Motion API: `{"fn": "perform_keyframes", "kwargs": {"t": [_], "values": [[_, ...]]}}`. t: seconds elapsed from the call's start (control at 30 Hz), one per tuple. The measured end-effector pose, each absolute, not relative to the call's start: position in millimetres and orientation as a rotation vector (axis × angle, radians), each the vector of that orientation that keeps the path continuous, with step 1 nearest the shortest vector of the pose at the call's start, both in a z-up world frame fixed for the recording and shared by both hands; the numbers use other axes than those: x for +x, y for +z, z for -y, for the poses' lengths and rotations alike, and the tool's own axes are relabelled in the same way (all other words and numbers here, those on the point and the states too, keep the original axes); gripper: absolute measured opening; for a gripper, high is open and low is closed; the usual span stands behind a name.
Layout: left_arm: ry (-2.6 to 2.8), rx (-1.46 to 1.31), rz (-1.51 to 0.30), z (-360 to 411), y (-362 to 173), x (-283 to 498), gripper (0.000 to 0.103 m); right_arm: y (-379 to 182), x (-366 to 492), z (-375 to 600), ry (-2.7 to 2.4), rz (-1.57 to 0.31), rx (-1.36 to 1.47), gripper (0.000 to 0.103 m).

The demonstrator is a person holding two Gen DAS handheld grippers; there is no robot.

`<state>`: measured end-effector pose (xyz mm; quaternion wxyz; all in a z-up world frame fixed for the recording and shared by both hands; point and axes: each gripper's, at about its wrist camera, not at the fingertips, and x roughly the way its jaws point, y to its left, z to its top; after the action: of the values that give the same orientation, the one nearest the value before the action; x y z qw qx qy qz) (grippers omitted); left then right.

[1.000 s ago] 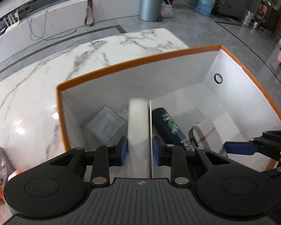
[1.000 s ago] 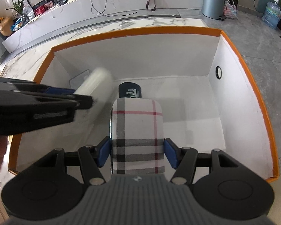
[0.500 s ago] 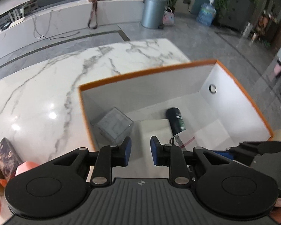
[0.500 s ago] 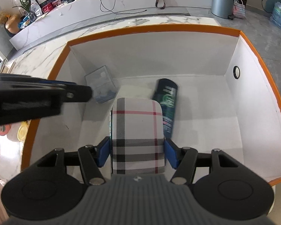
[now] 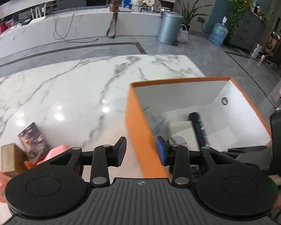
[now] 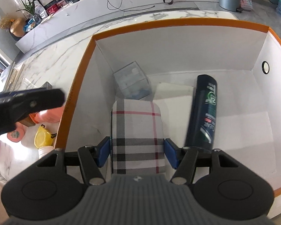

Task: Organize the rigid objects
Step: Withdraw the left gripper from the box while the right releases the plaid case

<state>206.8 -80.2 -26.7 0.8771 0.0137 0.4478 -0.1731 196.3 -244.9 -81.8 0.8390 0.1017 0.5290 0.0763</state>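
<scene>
My right gripper (image 6: 136,152) is shut on a plaid case (image 6: 137,131) and holds it over the orange-rimmed white box (image 6: 178,23). In the box lie a dark shampoo bottle (image 6: 204,112), a flat white box (image 6: 173,91) and a clear cube (image 6: 132,80). My left gripper (image 5: 141,151) is open and empty, above the box's left orange wall (image 5: 140,135). The bottle (image 5: 198,127) and white box (image 5: 179,128) also show in the left wrist view.
On the marble table (image 5: 75,86) left of the box lie a pink roll (image 5: 55,152), a dark booklet (image 5: 32,140), a wooden block (image 5: 8,160), and a yellow object (image 6: 43,136).
My left gripper let go of the flat white box inside the box, opened wider and drew back up and to the left. My right gripper still holds the plaid case.
</scene>
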Motion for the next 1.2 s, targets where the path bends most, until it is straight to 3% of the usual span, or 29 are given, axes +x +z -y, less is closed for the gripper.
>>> {"fn": "perform_keyframes", "kwargs": {"t": [0.67,0.9,1.2], "values": [[-0.235,-0.004,-0.988,1.3,-38.6,187.1,0.045,-78.3,200.1,230.0,0.078,-1.152,0.198,0.062],[-0.221,-0.017,-1.005,-12.5,-41.8,180.0,0.045,-72.1,198.6,228.9,0.048,-1.139,0.174,0.068],[-0.223,-0.028,-0.999,-25.2,-35.4,171.8,0.045,-41.1,182.0,219.2,0.019,-0.980,0.111,0.065]]}}
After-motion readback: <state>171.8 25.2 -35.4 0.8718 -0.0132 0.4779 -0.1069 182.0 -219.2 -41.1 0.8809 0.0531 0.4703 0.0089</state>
